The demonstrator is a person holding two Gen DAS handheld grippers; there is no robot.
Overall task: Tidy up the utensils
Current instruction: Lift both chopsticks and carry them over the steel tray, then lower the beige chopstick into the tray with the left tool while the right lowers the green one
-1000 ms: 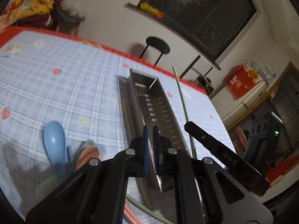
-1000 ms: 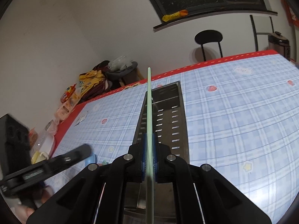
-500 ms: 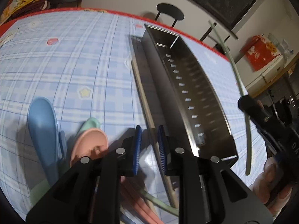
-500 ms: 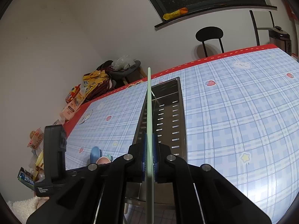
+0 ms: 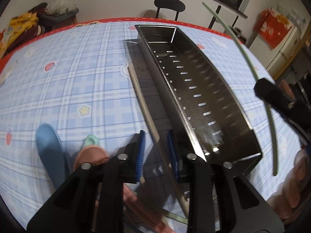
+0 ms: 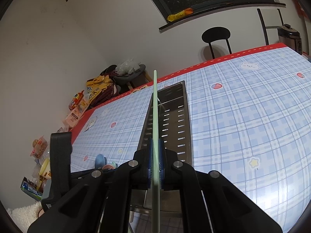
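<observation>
The left gripper (image 5: 156,151) was narrowly parted and empty, straddling a pale chopstick (image 5: 142,104) lying lengthwise beside the steel tray (image 5: 223,89) at frame centre. The right gripper (image 6: 155,162) was clamped on a green chopstick (image 6: 155,104) aligned over the tray

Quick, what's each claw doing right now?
Left claw: open, holding nothing, a pale chopstick lying between its fingers.
Right claw: shut on the green chopstick.
</observation>
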